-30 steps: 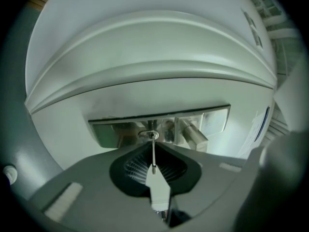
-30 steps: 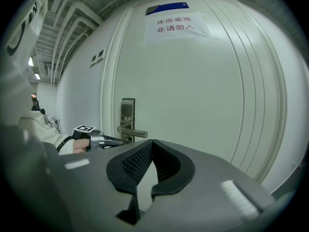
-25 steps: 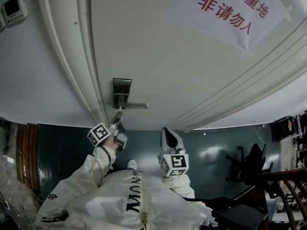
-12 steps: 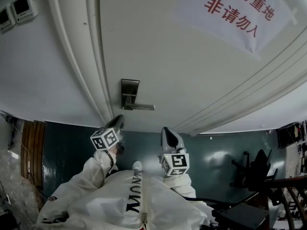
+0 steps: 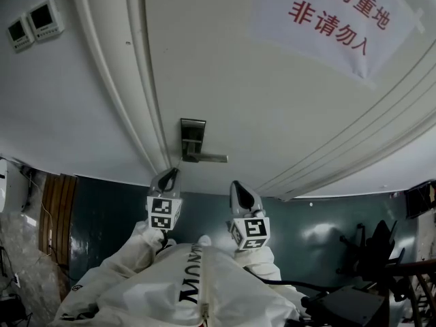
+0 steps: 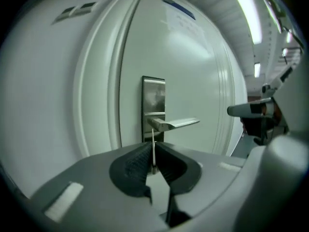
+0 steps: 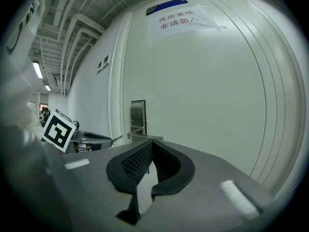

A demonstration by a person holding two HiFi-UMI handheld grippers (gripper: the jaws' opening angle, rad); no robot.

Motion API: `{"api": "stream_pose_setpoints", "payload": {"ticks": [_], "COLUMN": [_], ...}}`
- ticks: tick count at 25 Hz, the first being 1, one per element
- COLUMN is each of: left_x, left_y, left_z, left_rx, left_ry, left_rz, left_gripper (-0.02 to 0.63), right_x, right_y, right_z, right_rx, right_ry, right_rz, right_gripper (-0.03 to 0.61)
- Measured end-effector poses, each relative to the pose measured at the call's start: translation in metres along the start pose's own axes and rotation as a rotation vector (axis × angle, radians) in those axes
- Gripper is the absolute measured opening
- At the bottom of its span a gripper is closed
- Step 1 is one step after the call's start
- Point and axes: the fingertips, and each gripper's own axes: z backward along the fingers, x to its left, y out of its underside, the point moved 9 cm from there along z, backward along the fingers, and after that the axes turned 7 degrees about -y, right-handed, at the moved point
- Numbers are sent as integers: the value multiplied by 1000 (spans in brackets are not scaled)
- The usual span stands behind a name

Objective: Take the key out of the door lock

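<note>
Steel key [image 6: 153, 135], thin and edge-on, sits clenched in my left gripper [image 6: 153, 153]. It appears clear of the brushed lock plate [image 6: 153, 98], which stands at twelve o'clock from the jaws. The key's long axis runs straight ahead along the gripper, tip toward the door [image 6: 193, 66], its flat on the six-to-twelve line. My judgement: draw back along that axis without twisting, keeping below the lever handle [image 6: 177, 124] that reaches toward three o'clock. My right gripper [image 7: 150, 146] is closed on nothing.
</note>
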Motion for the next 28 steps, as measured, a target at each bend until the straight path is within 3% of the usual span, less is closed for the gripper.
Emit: {"api": "stream_pose_setpoints", "payload": {"ticks": [3, 5, 12, 17, 28], "left_x": [-5, -8, -16, -20, 7], "left_y": [-13, -18, -24, -14, 18], "left_z": [10, 15, 40, 67, 171], "left_rx": [-37, -54, -48, -48, -99], "left_ry": [-43, -61, -100, -82, -25], "left_rz": [-141, -186, -173, -169, -185], "left_gripper": [21, 21, 22, 23, 22], "right_x": [1, 2, 5, 19, 118], "right_y": [1, -1, 3, 10, 37], "right_z": [-3, -4, 4, 25, 92], "right_rx": [4, -8, -23, -45, -51], "right_ry": [-22, -41, -96, -76, 12], "right_rz": [0, -2, -23, -28, -17], "right_gripper": [0, 0, 0, 0, 0]}}
